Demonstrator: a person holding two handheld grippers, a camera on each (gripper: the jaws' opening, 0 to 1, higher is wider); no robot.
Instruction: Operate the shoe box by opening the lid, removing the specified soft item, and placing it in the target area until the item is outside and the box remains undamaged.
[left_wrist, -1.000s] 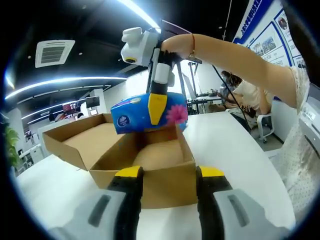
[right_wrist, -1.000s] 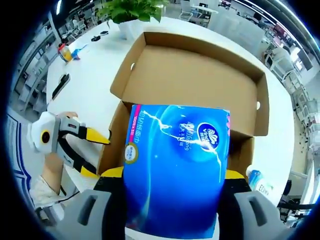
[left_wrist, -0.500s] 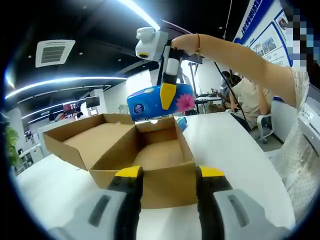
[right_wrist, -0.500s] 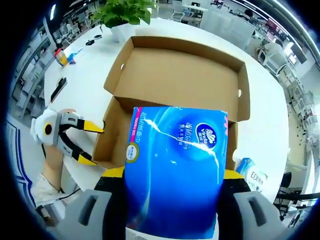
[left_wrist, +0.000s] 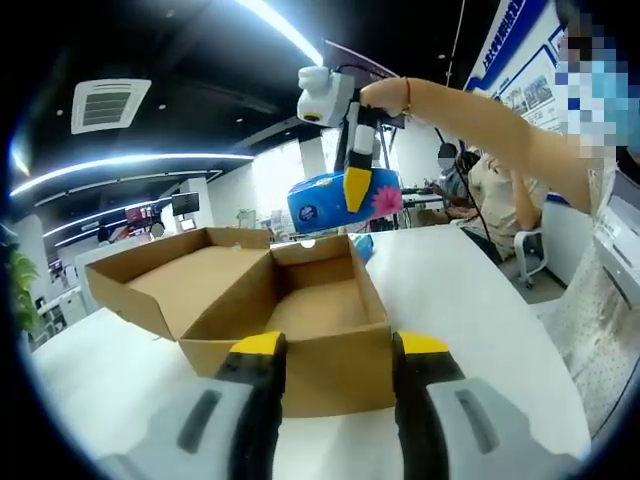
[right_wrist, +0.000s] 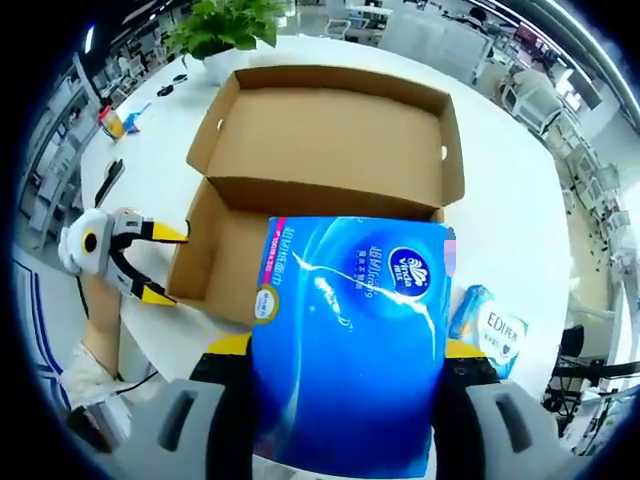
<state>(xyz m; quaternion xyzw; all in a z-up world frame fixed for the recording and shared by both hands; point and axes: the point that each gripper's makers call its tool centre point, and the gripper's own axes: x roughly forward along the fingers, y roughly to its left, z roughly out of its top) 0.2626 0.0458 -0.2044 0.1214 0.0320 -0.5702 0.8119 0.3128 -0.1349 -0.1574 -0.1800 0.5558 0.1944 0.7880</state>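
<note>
Right gripper (right_wrist: 345, 350), jaws clamped on either side of the blue tissue pack (right_wrist: 348, 340), holds it in the air above the shoe box (right_wrist: 300, 170), clear of the cardboard; lid folded back flat, tray empty; left gripper (left_wrist: 335, 350), jaws spread with nothing between them, rests just before the box's near wall on the white table (left_wrist: 470, 290); a second small pack (right_wrist: 490, 325) lies on the table beside the box; step in hand, by judgement: removal done, carrying outward; next: lower the pack onto bare table away from the box, then release
</note>
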